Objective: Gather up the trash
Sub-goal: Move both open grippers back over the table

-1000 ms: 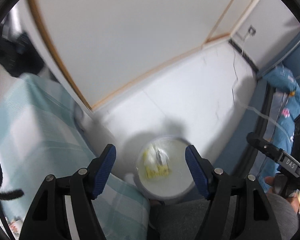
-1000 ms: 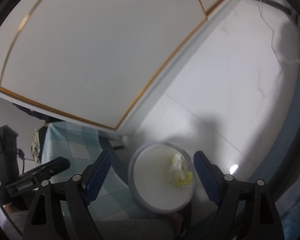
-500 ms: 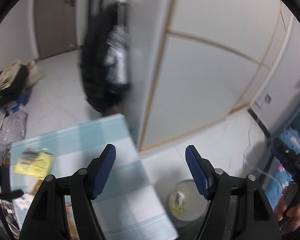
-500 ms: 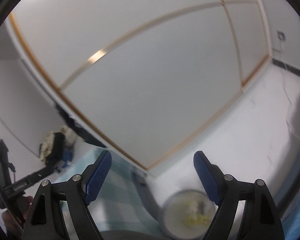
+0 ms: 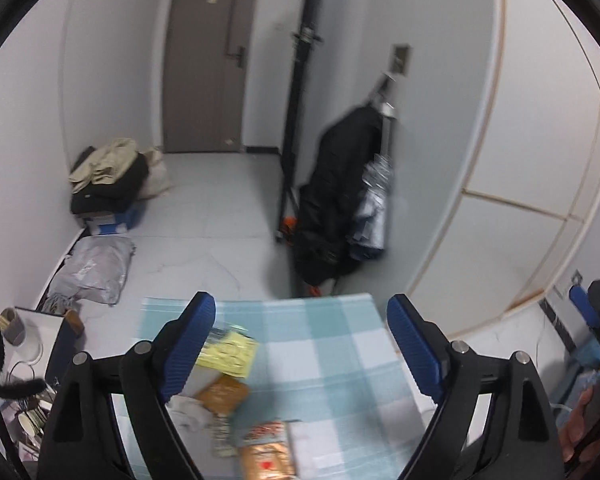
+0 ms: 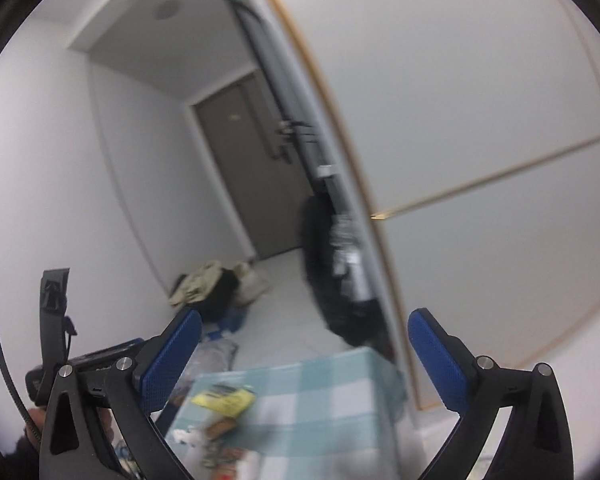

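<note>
A table with a blue-and-white checked cloth (image 5: 324,344) carries trash: a yellow wrapper (image 5: 228,350), a brown packet (image 5: 222,394), crumpled white paper (image 5: 190,412) and an orange snack packet (image 5: 266,456). My left gripper (image 5: 302,344) is open and empty above the cloth. My right gripper (image 6: 304,354) is open and empty, raised over the table's far end (image 6: 300,392); the yellow wrapper (image 6: 224,400) shows there, blurred. No bin is in view.
A white wardrobe (image 5: 540,160) stands to the right. A black coat (image 5: 340,200) hangs by a stand. Clothes (image 5: 108,176) and a grey bag (image 5: 92,272) lie on the floor near a brown door (image 5: 208,56).
Both grippers have swung up and away from the white bin on the floor. They now look across the table toward the door. The bin has left both views.
</note>
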The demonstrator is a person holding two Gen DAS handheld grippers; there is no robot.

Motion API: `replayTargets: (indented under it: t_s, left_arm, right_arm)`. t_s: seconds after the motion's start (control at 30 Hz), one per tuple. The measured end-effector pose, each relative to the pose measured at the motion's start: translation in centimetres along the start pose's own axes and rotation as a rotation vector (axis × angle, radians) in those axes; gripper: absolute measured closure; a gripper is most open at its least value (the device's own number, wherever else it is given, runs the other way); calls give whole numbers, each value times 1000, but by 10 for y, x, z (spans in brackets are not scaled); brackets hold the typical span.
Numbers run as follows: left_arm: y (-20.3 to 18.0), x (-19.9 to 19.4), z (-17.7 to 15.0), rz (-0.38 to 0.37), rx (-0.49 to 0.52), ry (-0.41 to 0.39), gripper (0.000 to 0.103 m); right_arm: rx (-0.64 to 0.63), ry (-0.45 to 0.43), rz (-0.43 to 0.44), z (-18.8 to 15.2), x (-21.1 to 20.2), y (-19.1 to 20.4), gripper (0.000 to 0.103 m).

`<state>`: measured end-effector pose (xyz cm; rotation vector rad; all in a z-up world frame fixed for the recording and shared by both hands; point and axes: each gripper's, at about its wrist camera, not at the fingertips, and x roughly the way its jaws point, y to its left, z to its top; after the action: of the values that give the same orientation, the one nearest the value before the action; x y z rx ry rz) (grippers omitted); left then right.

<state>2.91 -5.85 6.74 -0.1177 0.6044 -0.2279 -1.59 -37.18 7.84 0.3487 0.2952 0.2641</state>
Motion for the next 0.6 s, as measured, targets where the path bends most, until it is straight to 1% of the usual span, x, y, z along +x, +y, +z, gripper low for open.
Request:
replayTargets:
  t_s: [0.07, 0.13, 0.27, 0.43, 0.53, 0.6]
  left_arm:
    - [15, -2, -2, 34, -23, -15, 16]
    - [28, -2, -1, 50, -43, -22, 15]
    - [55, 0, -2, 108, -76, -33, 15]
    - [87, 6, -13, 166, -119, -16, 15]
    - [106, 10, -23, 184, -145, -3, 15]
    - [115, 13, -30, 193, -158, 4, 15]
  right_arm:
    - [-36, 5, 21, -4, 11, 19, 0]
    - [-68, 6, 49, -12, 19, 40, 0]
    - [-79, 28, 108, -21, 41, 73, 0]
    - [-107, 55, 67, -34, 66, 102, 0]
    - [-153, 100, 71, -46, 78, 118, 0]
    - [-173, 130, 87, -55, 86, 125, 0]
